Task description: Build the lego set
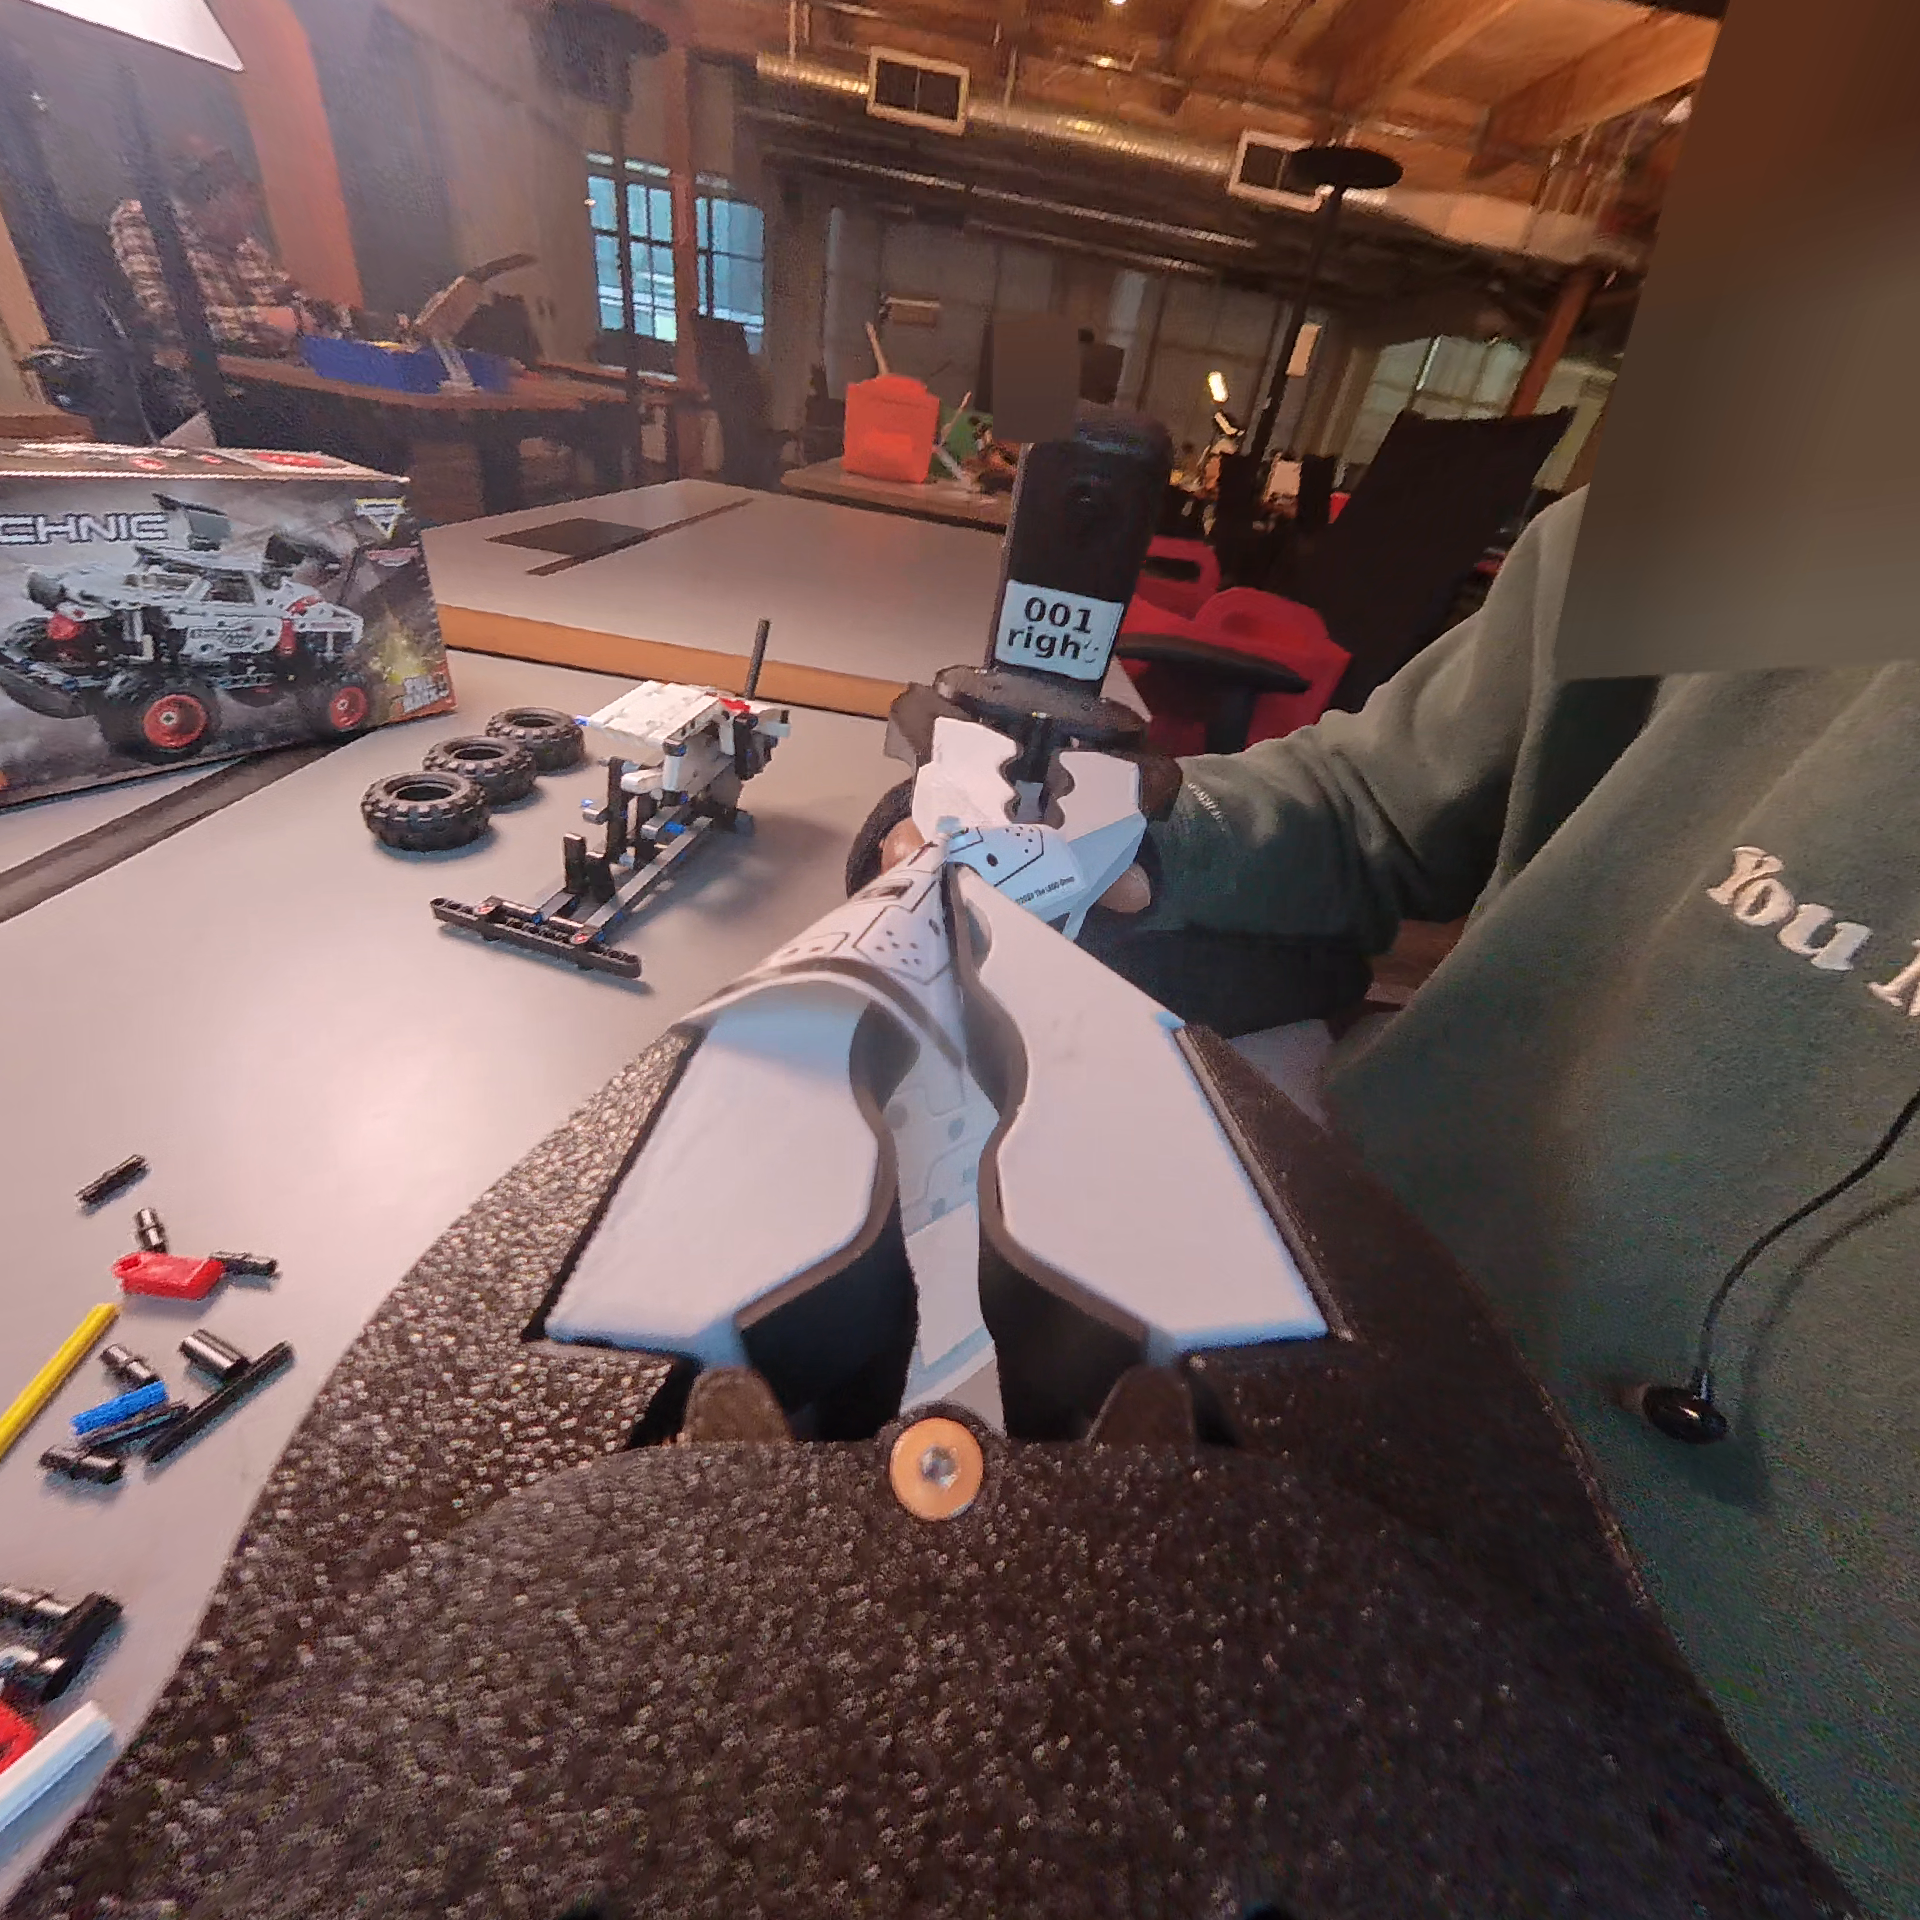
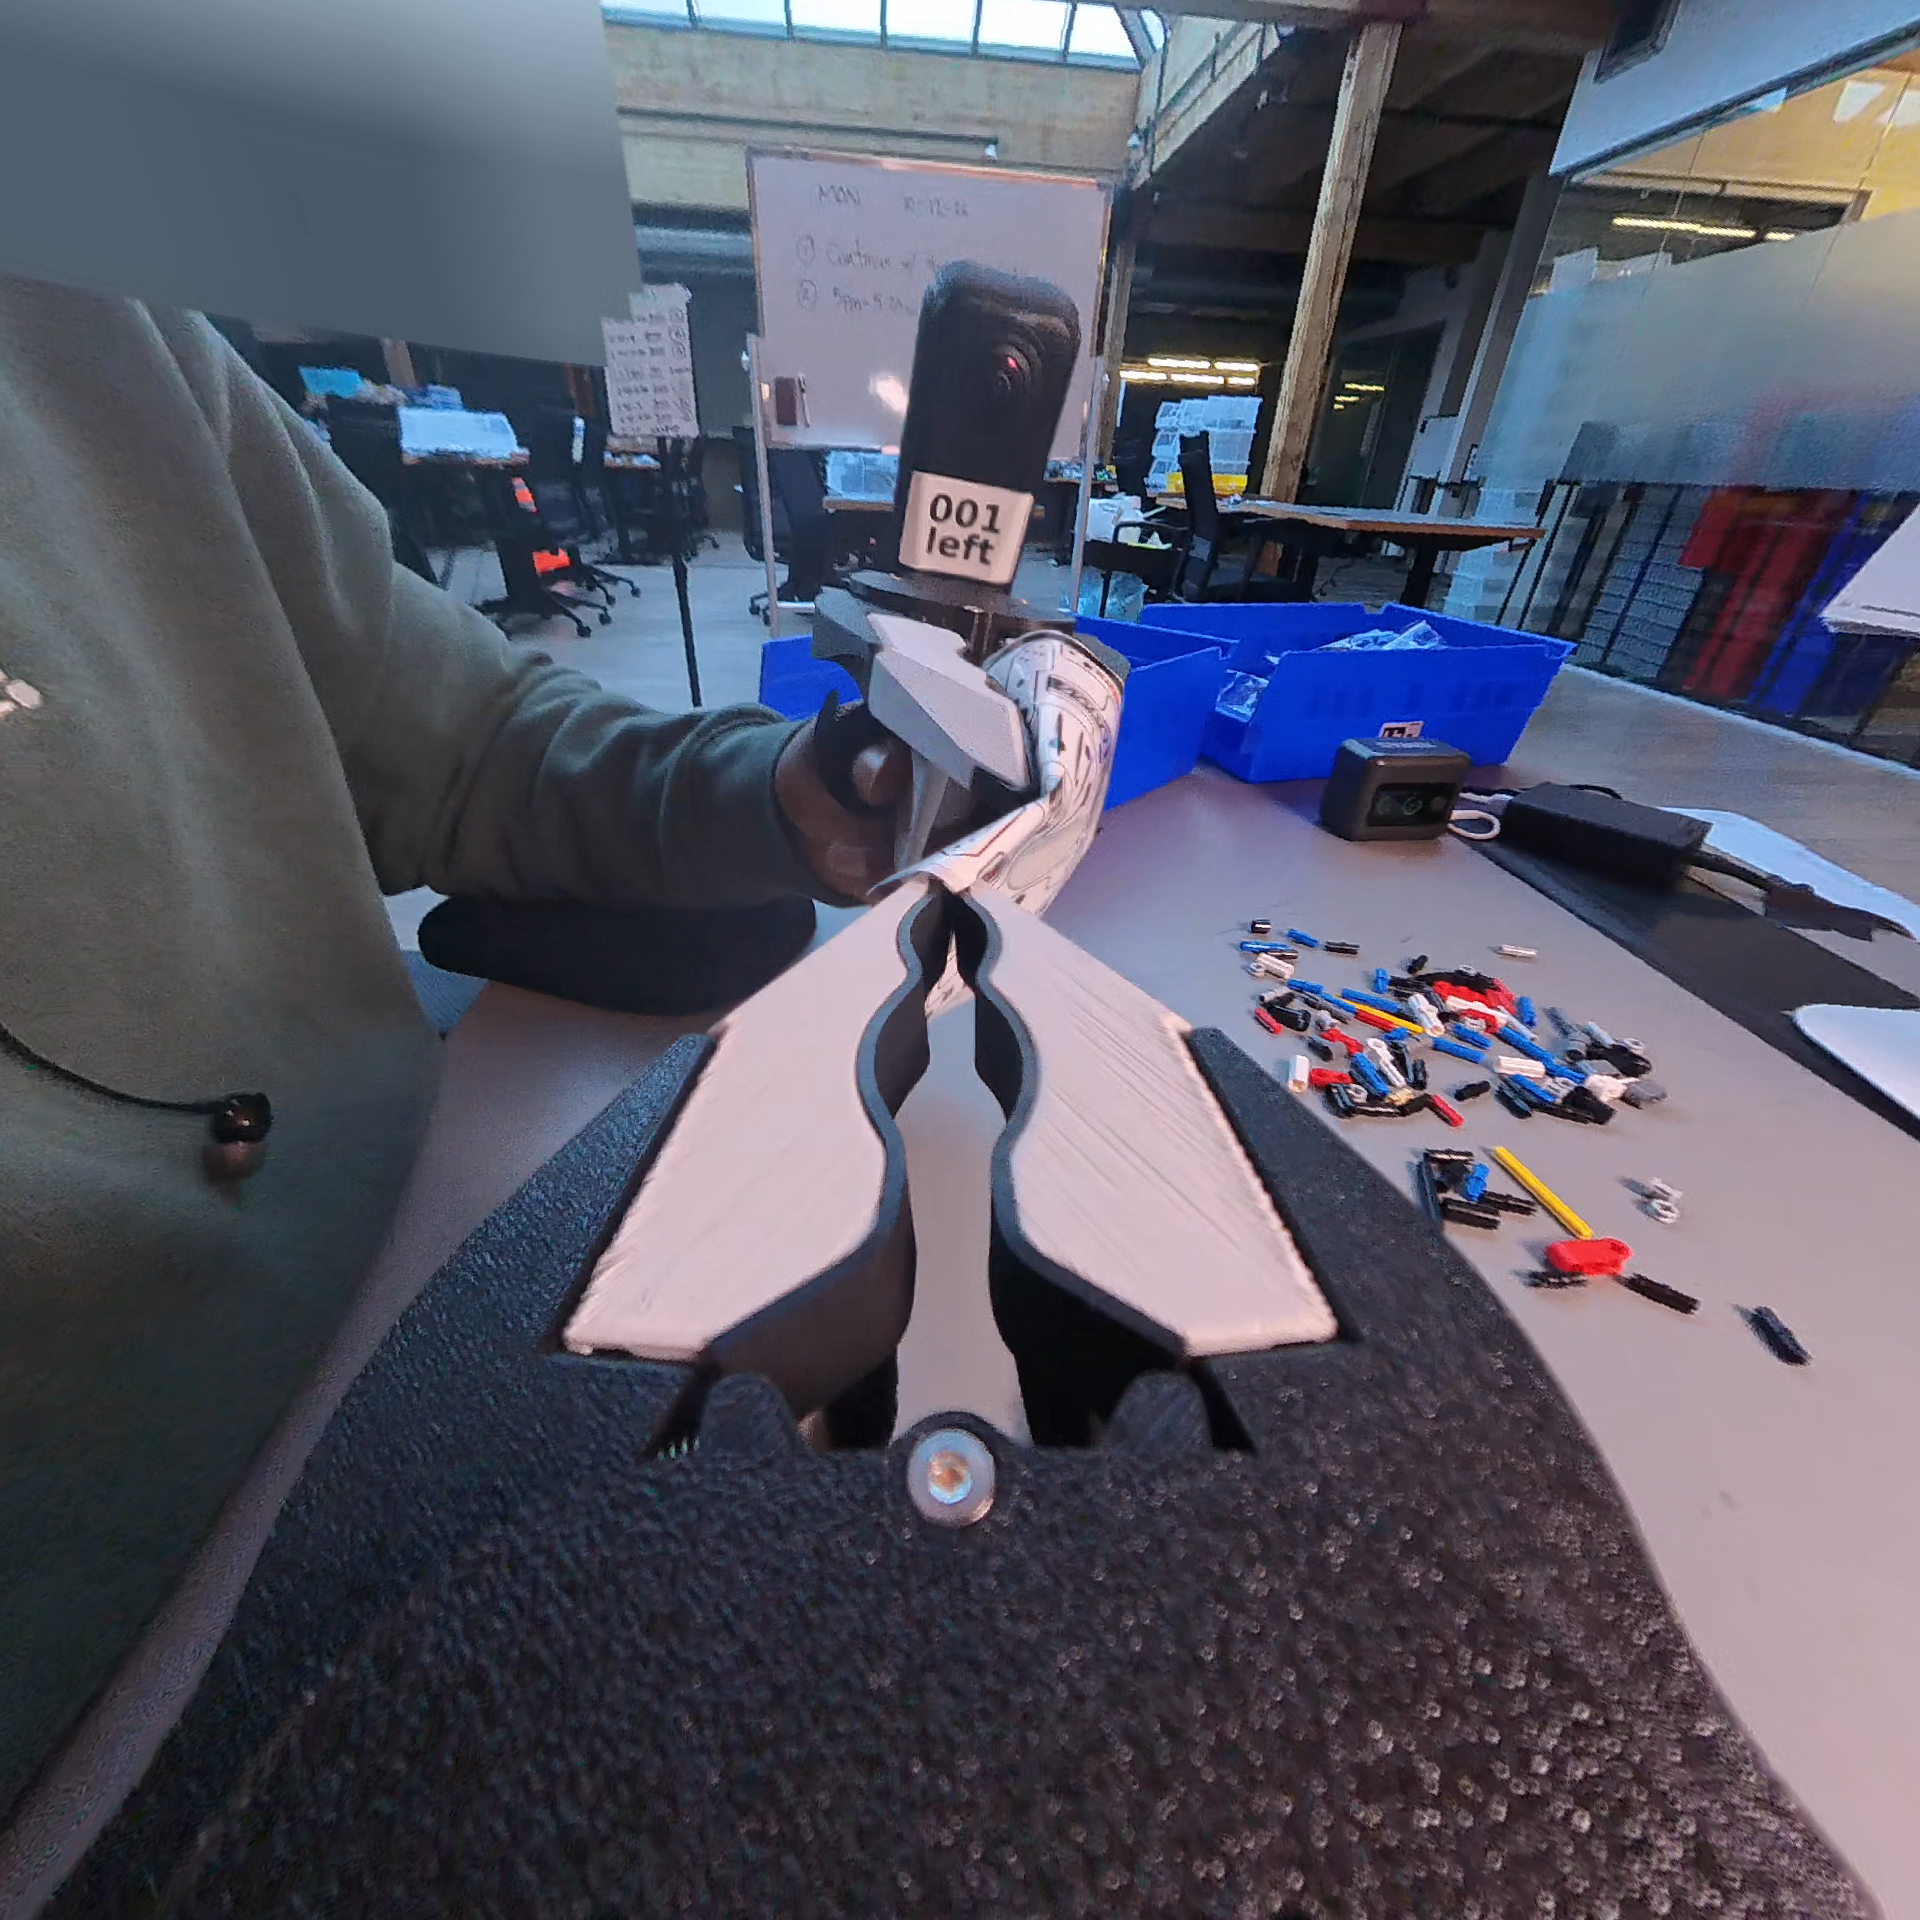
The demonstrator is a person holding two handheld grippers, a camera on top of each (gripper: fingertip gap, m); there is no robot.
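A white printed sticker sheet (image 1: pixel 906 940) is held in the air between both grippers. My left gripper (image 1: pixel 951 878) is shut on it, and the sheet drapes over its left finger. My right gripper (image 2: pixel 951 909) is shut on the sheet's near edge; the sheet (image 2: pixel 1070 727) curls up beyond its tips. The right gripper also shows in the left wrist view (image 1: pixel 1023 826), facing me. A partly built black and white lego chassis (image 1: pixel 644 821) stands on the grey table (image 1: pixel 312 1039), with three black tyres (image 1: pixel 473 774) to its left.
The set's box (image 1: pixel 197 613) stands at the far left. Loose pins and axles (image 1: pixel 156 1340) lie near the left gripper, and a larger pile (image 2: pixel 1444 1039) shows in the right wrist view. Blue bins (image 2: pixel 1382 686), a small black camera (image 2: pixel 1397 788) and a black adapter (image 2: pixel 1600 831) sit behind it. Less than 4 cm separates the two grippers' tips.
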